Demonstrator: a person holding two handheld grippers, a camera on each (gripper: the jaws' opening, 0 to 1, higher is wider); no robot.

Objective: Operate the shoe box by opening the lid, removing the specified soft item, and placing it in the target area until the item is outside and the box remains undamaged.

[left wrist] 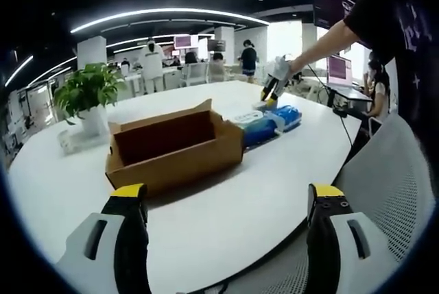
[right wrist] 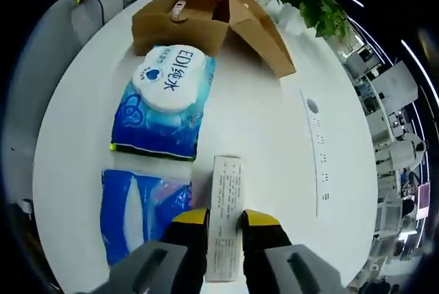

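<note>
- In the left gripper view, the left gripper rises from the 6 o'clock edge with its two yellow-tipped jaws spread wide apart and nothing between them; it hangs over the near rim of the white table.
- The cardboard shoe box sits on the table at about 11 o'clock from that gripper, well apart from it, its lid folded back and its dark inside showing.
- Just beside the box at its 3 o'clock side lie the blue soft packs, outside the box.
- The right gripper comes in at 1 o'clock, held by a person's hand on an outstretched arm, and points down just above the far end of the packs.
- A potted plant stands at 10 o'clock, beyond the box.
- In the right gripper view, the right gripper at 6 o'clock has its jaws closed on the near end of a slim white carton printed with small text, which lies on the table.
- A blue wipes pack with a white lid lies at 11 o'clock, touching the shoe box at 12 o'clock.
- A second blue pack lies at 9 o'clock, just beside the gripper.
- The box's open flap slopes toward 1 o'clock, with the plant behind it.
</note>
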